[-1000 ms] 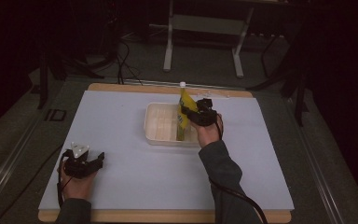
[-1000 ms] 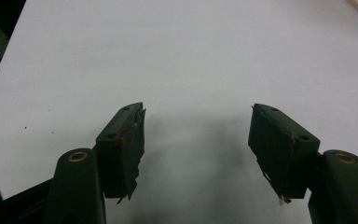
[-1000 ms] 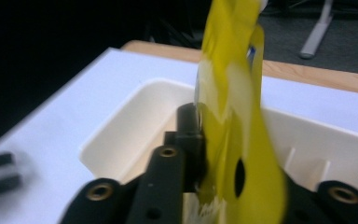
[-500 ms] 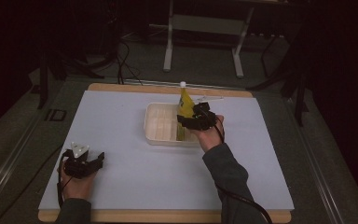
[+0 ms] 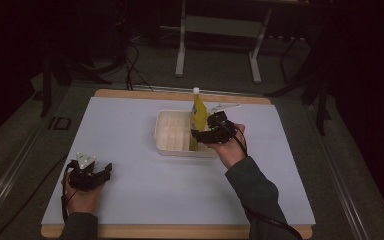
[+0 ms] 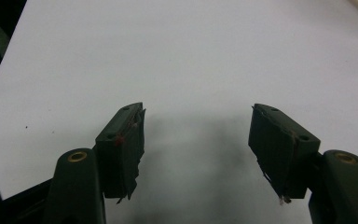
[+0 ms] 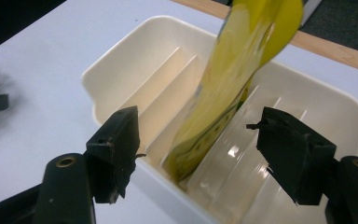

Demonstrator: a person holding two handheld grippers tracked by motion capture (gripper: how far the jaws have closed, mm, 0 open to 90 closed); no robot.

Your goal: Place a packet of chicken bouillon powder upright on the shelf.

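Two grippers in use; notes run from your left hand across to your right, all places given relative to the white tray (image 5: 172, 131). Your left gripper (image 5: 101, 172) rests on the table (image 5: 130, 200) well apart from the tray, on your near side; its jaws stand spread with nothing between them, as the left gripper view confirms (image 6: 198, 140). The yellow bottle (image 5: 198, 117) stands in the tray's right part, bottom wedged between the ribs, white cap up, leaning. Your right gripper (image 5: 198, 134) sits just beside the bottle, and its jaws have just been opening: in the right gripper view (image 7: 198, 149) the bottle (image 7: 233, 84) lies between the spread pads, touched by neither. Risk, as judged: the bottle is unsupported and tilted, so it may tip over the tray wall. A pad catching it as you draw back could knock it down.
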